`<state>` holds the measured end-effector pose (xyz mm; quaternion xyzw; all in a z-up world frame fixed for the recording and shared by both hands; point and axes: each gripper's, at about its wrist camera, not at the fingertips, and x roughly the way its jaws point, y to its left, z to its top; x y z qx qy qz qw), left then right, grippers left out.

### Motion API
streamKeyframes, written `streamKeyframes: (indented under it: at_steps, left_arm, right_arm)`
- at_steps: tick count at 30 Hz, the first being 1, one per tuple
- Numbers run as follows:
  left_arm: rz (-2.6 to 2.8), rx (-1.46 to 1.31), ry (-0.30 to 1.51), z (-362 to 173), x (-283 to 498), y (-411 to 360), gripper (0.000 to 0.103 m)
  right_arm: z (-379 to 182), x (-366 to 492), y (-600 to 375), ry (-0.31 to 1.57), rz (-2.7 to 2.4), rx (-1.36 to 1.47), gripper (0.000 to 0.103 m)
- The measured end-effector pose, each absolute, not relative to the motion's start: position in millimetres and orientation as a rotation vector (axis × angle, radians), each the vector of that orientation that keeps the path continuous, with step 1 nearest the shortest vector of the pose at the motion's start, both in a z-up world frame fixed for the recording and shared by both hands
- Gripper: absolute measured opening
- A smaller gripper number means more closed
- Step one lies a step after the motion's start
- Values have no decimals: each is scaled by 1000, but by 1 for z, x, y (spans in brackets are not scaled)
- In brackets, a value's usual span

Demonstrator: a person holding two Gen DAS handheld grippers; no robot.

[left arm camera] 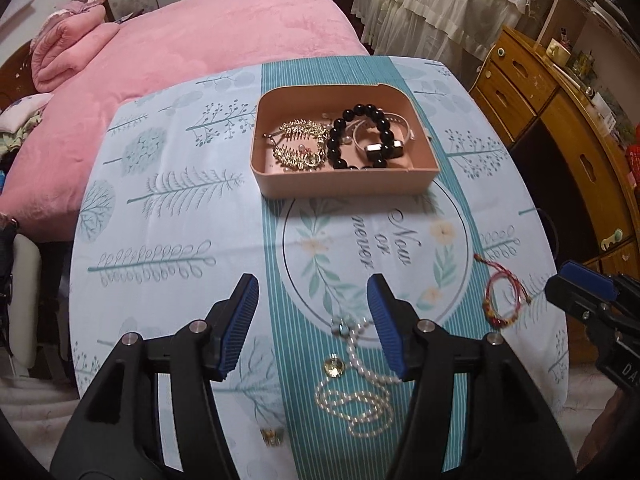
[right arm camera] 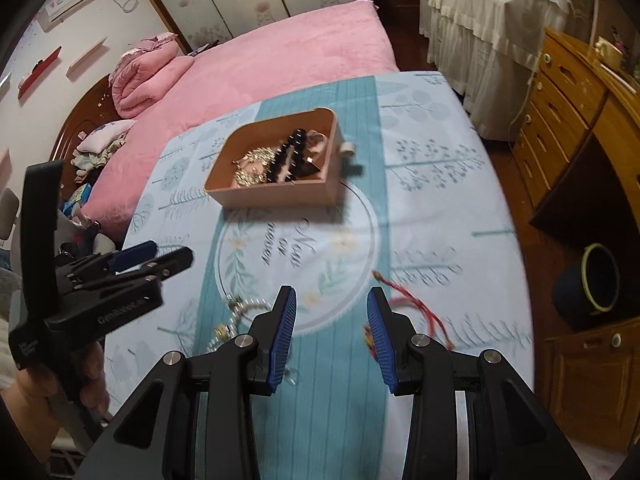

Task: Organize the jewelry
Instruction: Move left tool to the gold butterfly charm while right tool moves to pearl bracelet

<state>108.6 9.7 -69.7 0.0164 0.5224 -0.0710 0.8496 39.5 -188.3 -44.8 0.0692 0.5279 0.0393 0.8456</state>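
Jewelry box (left arm camera: 344, 184), pink, holds black beads (left arm camera: 360, 136); both tongs gape, empty.

The tablecloth (left arm camera: 168, 216) is pale blue, printed with grey-teal trees and ferns, and a teal band of thin white stripes runs down its middle (dark script sits inside a ring of leaves and cream flowers there). The box (left arm camera: 344, 188) is dusty pink. In it lie glossy black beads (left arm camera: 360, 114) and a gold leafy piece (left arm camera: 298, 146). On the cloth, the pearl necklace (left arm camera: 356, 404) is white, the cord bracelet (left arm camera: 504, 296) red. Blue ribbed pads (left arm camera: 240, 324) line black grippers. The bedspread (left arm camera: 192, 48) is pink.
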Motion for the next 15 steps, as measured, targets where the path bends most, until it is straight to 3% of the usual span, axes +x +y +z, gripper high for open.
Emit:
streamKeyframes:
  at_steps: [15]
  left_arm:
    - [-111, 13, 1112, -61, 43, 23, 54]
  right_arm:
    - [-46, -15, -221, 1182, 48, 83, 37]
